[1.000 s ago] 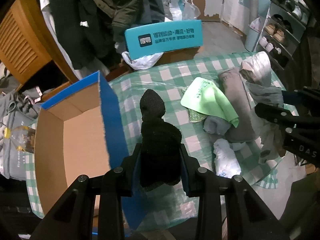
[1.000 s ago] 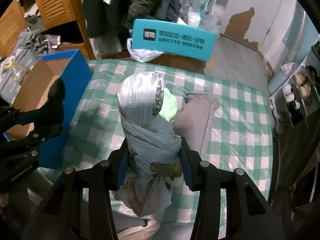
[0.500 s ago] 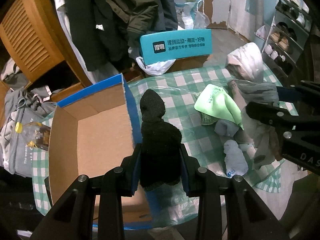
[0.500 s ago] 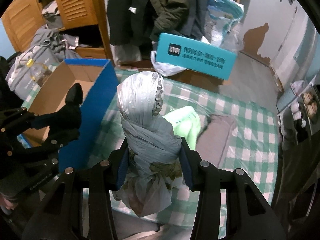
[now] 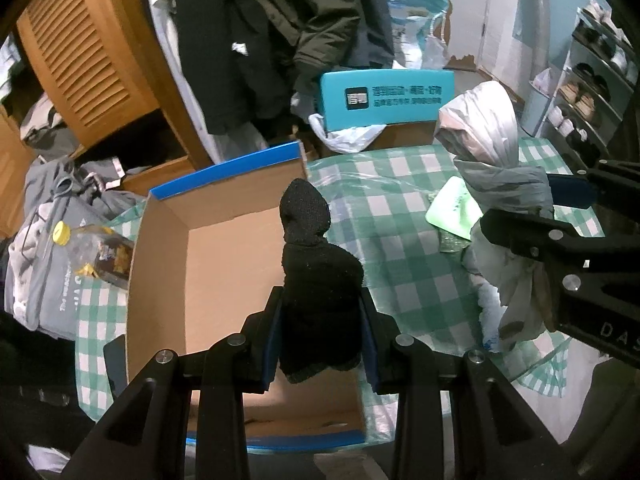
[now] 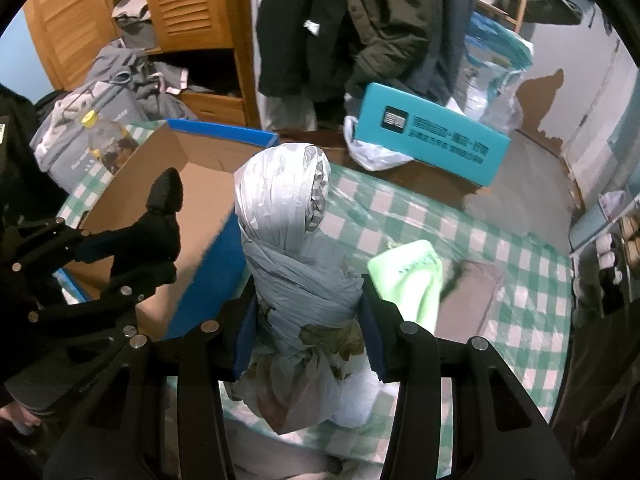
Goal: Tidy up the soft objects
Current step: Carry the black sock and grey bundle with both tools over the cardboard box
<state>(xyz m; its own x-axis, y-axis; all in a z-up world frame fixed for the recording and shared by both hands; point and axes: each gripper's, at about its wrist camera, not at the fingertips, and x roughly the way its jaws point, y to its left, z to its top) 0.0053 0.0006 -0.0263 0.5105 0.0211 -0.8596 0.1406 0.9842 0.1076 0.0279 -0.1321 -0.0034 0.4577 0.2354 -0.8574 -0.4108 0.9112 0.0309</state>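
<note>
Left gripper point(image 5: 322, 332) pinching a rolled black sock point(image 5: 316, 276), long axis upright along the fingers, toe end pointing far. Directly beneath and just left of it, the open cardboard box point(image 5: 224, 264) with blue outer walls, mouth up, bare brown floor showing. Probably only a short drop left into the box, this hand being the nearer of the two.

Right gripper point(image 6: 308, 332) clamped around a twisted grey plastic bag bundle point(image 6: 294, 248), also upright, knotted tail hanging below the pads. Box lying to its left, past the blue near wall point(image 6: 208, 276); a sideways reach over that wall likely needed.

Sock knit thick, matte and springy, holding its roll. Bag thin, crinkly and glossy, wound tight at the waist, loose and slack below, likely to slip if the grip eases.

On the green checked tablecloth point(image 5: 400, 256), under clear film, a pale green folded cloth point(image 6: 408, 276) and a taupe piece point(image 6: 472, 292) lying flat to the right, not yet sorted
</note>
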